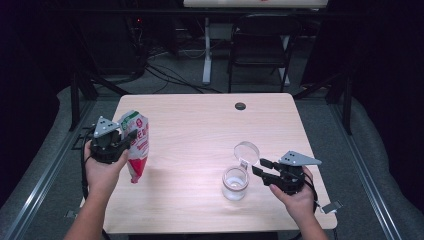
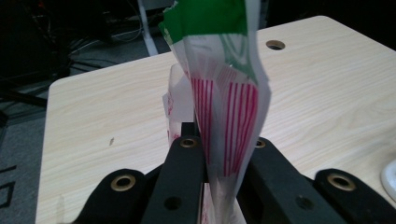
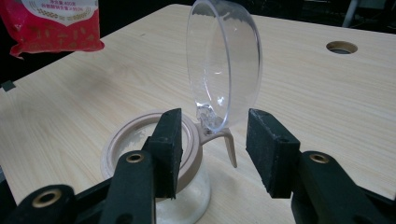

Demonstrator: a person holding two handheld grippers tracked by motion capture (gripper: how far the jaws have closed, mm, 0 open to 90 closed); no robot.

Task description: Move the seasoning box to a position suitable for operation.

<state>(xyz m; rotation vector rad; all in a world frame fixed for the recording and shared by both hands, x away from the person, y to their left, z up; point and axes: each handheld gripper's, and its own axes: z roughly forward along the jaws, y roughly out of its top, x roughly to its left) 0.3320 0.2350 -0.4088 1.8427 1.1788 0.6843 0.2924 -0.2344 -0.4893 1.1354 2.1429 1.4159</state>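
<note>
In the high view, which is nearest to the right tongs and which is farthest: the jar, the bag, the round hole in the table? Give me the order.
From the right tongs:
1. Jar, open lid up, just left of them.
2. Round hole, at the table's far edge.
3. Bag, far left, held in the left tongs.

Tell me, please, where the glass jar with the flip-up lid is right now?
In the high view the jar stands on the table's near right part, lid open, just left of the right gripper, far from the bag that the left gripper holds.

One bag [image 1: 136, 145], one jar [image 1: 235, 183] with perhaps one hinged lid [image 1: 246, 151], one table [image 1: 200, 125].
</note>
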